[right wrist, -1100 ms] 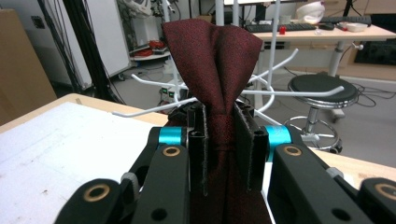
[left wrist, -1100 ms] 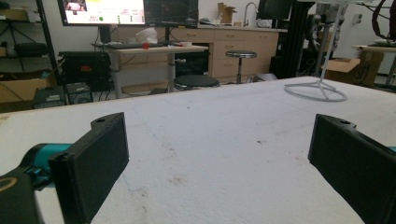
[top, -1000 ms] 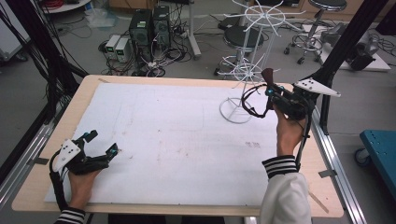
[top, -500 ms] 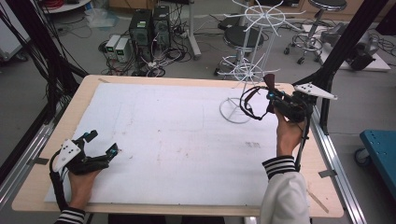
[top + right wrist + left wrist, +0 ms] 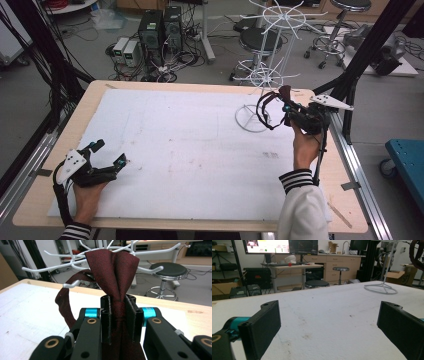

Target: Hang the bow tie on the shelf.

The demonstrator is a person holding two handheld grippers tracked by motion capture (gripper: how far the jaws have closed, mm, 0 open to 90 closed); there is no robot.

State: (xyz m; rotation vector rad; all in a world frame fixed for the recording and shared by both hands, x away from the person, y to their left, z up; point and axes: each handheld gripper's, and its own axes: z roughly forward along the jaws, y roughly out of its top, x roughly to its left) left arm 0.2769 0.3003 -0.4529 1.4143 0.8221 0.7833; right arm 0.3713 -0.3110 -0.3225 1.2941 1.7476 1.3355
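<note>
A dark red fabric band [image 5: 113, 270] is pinched between the jaws of my right gripper [image 5: 119, 315], and its loop hangs off to the left. From above, my right gripper [image 5: 286, 101] is held above the table's back right, with the band's loop [image 5: 262, 111] just beside the white wire rack [image 5: 276, 47]. The rack's prongs [image 5: 75, 263] spread close behind the band. My left gripper [image 5: 110, 152] rests on the white mat at the front left, open and holding nothing. Its jaws [image 5: 329, 322] stand wide apart.
The rack's round base [image 5: 251, 119] stands on the white mat [image 5: 190, 150], and appears far off as a ring [image 5: 380, 288]. Beyond the table's back edge are stools [image 5: 262, 40], computer towers [image 5: 160, 25] and cables. A black frame post [image 5: 365, 55] rises at the right.
My right gripper has edged slightly left toward the rack with the band in it. The left gripper has stayed where it was.
</note>
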